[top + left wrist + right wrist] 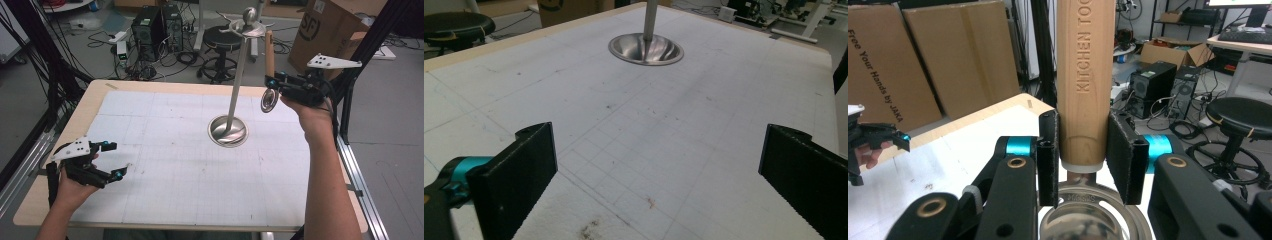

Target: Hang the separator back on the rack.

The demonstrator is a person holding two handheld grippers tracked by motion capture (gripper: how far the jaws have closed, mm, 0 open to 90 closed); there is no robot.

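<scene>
Two claws are in play, and the work sits with the right claw (274, 86). A wooden-handled kitchen utensil (269, 75) is clamped at the lower end of its handle, the pads pressed on both sides of the wood, as the right gripper view makes plain (1083, 100). The handle is held upright, well above the surface (165, 165), with the utensil's round perforated metal head (270, 100) hanging below the grip. The utensil is carried near the top of the steel hanging stand (239, 75), just to its right, whose pole rises from a dished round base (228, 131) set on the surface. At the top of the stand, a knob and short hook arms (250, 25) can be made out; whether anything already hangs there cannot be told.

The step in hand is judged to be the carry toward the stand, with the hanging not yet done. For the next move, the utensil's head or loop would need to be lined up with one of the hook arms, then lowered onto it before the grip is released; a slight tilt of the wrist is likely called for.

Meanwhile the left claw (114, 160) is held wide open and empty, low over the near left of the surface, nothing between its pads (519, 175).
</scene>
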